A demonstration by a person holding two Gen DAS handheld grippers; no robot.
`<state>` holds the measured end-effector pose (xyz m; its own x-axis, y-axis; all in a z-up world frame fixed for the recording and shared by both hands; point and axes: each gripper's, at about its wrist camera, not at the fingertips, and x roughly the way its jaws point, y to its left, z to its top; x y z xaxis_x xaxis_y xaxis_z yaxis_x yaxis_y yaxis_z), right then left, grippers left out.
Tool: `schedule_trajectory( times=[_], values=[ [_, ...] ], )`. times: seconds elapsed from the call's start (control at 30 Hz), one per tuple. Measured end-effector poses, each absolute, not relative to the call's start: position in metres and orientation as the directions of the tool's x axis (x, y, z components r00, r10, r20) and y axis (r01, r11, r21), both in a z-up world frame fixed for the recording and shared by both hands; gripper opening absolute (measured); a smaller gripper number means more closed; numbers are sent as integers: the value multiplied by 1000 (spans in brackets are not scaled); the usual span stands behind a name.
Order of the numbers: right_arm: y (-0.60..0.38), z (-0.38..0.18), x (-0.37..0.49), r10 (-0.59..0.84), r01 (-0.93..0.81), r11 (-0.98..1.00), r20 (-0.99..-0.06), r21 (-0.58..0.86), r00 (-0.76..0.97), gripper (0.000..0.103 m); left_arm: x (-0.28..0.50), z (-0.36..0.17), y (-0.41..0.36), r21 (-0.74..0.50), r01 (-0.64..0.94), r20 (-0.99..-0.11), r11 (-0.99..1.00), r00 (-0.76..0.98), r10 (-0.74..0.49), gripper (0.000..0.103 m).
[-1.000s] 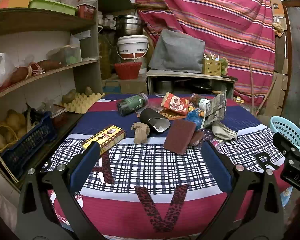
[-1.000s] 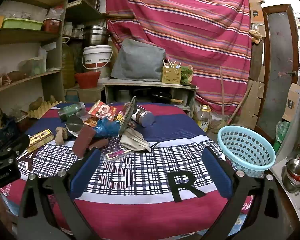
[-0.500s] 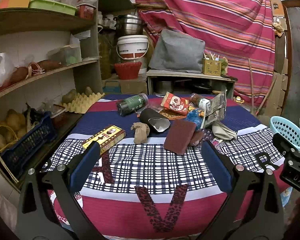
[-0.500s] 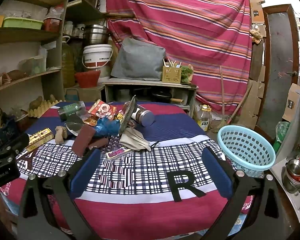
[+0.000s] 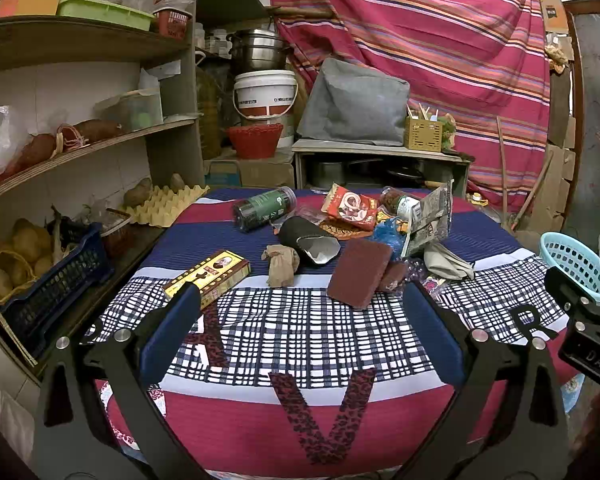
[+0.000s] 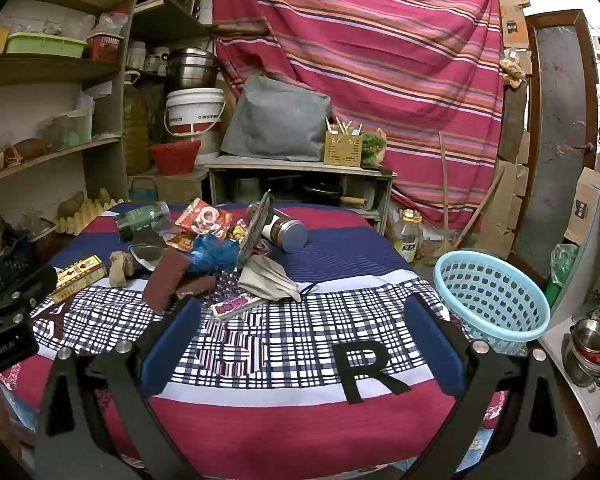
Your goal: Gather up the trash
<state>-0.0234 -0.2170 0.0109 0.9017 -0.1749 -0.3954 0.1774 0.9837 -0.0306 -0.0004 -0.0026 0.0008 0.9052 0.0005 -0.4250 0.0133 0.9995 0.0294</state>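
A pile of trash lies on the cloth-covered table (image 5: 300,332): a yellow-brown box (image 5: 208,276), a crumpled brown paper (image 5: 281,264), a maroon scrub pad (image 5: 360,266), a dark green jar (image 5: 264,208), a red snack wrapper (image 5: 350,206) and a grey mask (image 6: 268,278). A light blue basket (image 6: 492,300) stands at the table's right edge. My left gripper (image 5: 300,328) is open and empty, short of the pile. My right gripper (image 6: 300,332) is open and empty, over the checked cloth, left of the basket.
Shelves with a dark blue crate (image 5: 52,284) and an egg tray (image 5: 168,204) stand left of the table. A low bench with a grey bag (image 5: 356,104) stands behind it. Metal pots (image 6: 588,344) sit at the far right.
The right wrist view has shifted slightly; the left gripper has not moved. Both grippers stay open.
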Motion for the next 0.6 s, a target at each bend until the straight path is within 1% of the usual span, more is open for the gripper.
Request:
schedule_trajectory(
  times=[0.6],
  values=[
    [-218,10,-23,-179,181,983,-397,-33,900,99,0,1,-3,29,13,-426,999,905,1,98]
  ],
)
